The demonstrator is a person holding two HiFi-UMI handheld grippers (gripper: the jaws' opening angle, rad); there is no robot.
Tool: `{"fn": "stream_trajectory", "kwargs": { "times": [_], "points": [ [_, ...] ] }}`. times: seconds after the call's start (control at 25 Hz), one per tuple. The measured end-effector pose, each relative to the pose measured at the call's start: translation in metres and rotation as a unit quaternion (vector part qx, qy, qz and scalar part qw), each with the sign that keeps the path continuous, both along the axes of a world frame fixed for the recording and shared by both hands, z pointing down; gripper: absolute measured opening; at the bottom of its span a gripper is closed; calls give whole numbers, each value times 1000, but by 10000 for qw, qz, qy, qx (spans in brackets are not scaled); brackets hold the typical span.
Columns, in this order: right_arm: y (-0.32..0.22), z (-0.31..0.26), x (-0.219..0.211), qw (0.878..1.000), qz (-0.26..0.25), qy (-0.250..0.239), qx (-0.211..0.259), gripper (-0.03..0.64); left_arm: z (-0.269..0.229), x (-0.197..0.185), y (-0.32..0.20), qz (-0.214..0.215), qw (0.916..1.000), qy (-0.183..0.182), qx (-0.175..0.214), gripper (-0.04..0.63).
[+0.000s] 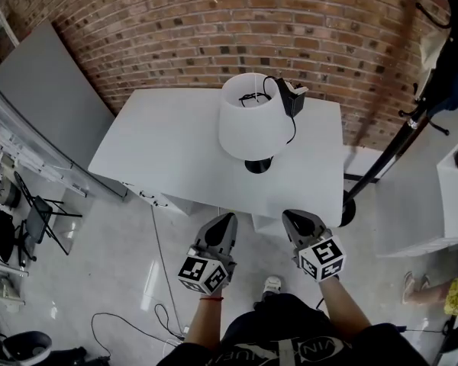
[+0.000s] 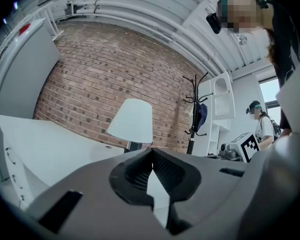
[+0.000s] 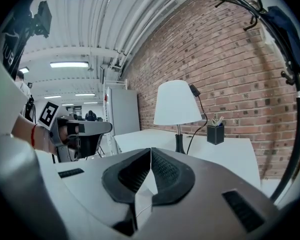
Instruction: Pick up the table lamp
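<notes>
White-shaded, black-stemmed table lamp (image 1: 252,120) stands upright near the front edge of the white rectangular table (image 1: 160,151). Short of that edge, the left gripper (image 1: 227,218) and right gripper (image 1: 290,215) have jaws closed on nothing. The lamp lies ahead between them, neither clearly nearer.

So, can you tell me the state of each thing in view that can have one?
table lamp, upright on the table, not held
left gripper, shut, empty, short of the table
right gripper, shut, empty, short of the table
pen holder, upright, pens in it
coat rack, upright, dark garment hanging on it
</notes>
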State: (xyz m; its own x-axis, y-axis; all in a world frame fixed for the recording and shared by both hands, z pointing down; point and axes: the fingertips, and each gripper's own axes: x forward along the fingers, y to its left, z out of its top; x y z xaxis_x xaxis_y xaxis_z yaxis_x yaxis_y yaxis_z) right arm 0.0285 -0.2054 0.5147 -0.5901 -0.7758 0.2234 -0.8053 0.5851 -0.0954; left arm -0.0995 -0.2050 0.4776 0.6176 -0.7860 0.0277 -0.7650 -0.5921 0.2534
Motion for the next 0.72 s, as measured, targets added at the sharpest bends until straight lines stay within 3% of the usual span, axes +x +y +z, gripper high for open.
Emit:
{"fn": "stream_trajectory", "kwargs": {
  "times": [0.72],
  "points": [
    [-60,10,7,9995,-291,-64,-73,3,9,21,-50,-4,9999,7,-119,8]
  ]
}}
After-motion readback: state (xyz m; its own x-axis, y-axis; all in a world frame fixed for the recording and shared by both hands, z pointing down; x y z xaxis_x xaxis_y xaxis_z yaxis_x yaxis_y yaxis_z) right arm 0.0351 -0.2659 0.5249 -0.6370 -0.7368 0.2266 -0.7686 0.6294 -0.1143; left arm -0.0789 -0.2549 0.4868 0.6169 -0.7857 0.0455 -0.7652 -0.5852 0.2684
